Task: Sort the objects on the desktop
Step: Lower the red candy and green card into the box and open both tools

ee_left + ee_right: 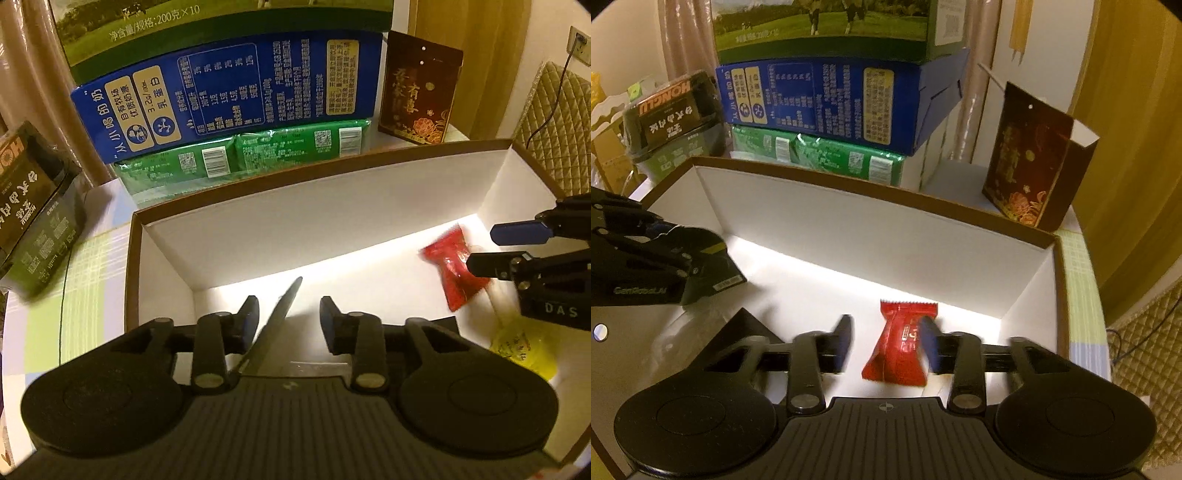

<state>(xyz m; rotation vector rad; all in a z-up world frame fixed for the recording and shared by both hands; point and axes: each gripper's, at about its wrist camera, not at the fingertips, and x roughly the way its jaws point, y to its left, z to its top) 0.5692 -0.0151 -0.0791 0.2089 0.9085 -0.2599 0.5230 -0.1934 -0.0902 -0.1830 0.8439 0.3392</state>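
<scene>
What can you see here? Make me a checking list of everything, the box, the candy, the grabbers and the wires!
Surface: white box with brown rim on a checked tablecloth.
Job's things: red candy packet lying on the box floor; dark flat packet and yellow packet also inside.
Clutter: stacked blue carton, green packs, dark red gift bag, dark green box behind the box.
Grippers: left gripper open over the dark packet; right gripper open around the red candy, not pinching.
Cables: black cord from a wall socket.
Surroundings: curtains, quilted cushion.
</scene>
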